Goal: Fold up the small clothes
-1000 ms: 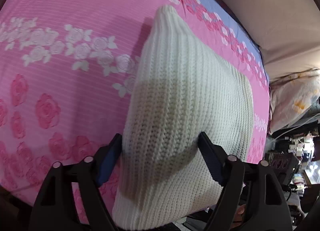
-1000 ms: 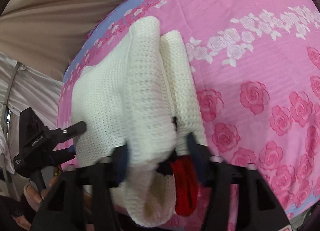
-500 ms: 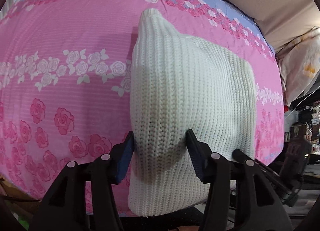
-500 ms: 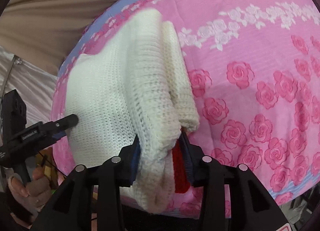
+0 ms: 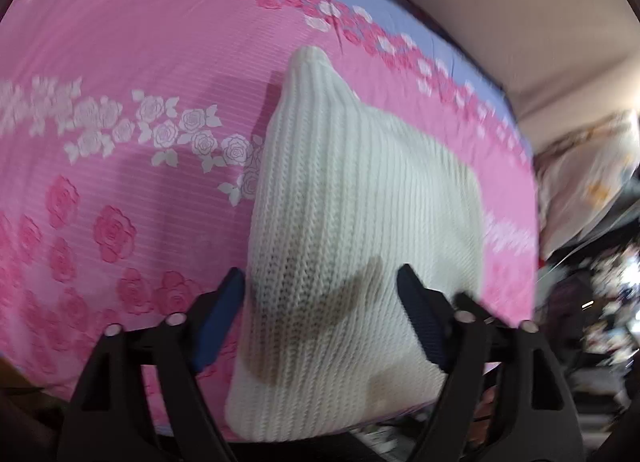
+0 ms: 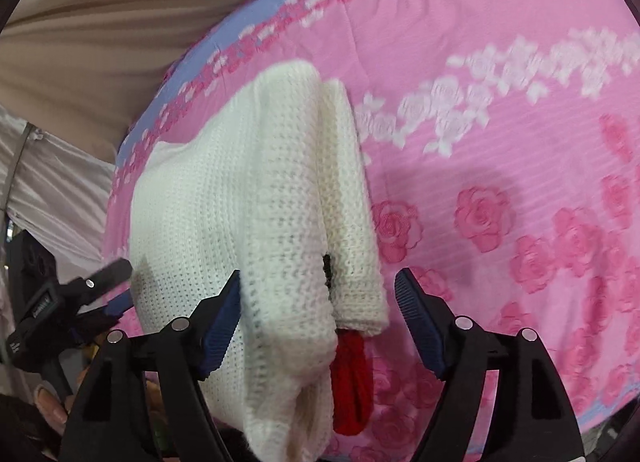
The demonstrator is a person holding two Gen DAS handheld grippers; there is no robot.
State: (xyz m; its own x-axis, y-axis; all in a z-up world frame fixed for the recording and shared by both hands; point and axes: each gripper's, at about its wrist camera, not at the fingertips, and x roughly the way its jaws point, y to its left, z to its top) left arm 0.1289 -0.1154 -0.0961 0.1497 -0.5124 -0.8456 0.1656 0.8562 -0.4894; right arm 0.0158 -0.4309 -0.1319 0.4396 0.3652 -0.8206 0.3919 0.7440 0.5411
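**Both claws spread wide over a folded white knit**

Left gripper (image 5: 320, 290) stands with its blue-padded fingers (image 5: 218, 318) far apart, the near end of the cream-white knitted garment (image 5: 352, 222) filling the gap between them; the pads sit just beside the wool rather than pinching it. Right gripper (image 6: 318, 298) is likewise spread wide, straddling the thick folded edge of the same garment (image 6: 240, 198), with one pad close against the knit and the other well clear of it.

A pink bedsheet printed with roses (image 5: 120, 142) carries the garment, which lies folded near the front edge of the bed, its pointed end reaching toward the far edge. A band of white roses crosses the sheet (image 6: 520, 74), and a lilac-blue border strip (image 5: 400, 10) runs along the far edge. A small red knitted piece (image 6: 352, 382) hangs out below the folded layers at the front edge.

Beyond the bed hangs beige cloth (image 6: 100, 22). A pale patterned pillow (image 5: 588, 174) sits past the right edge, with blurred dark clutter below it.

From the right wrist view, the left gripper's dark body (image 6: 68, 310) reaches in at the garment's left side, a fingertip of the person's hand (image 6: 50, 408) showing beneath it.
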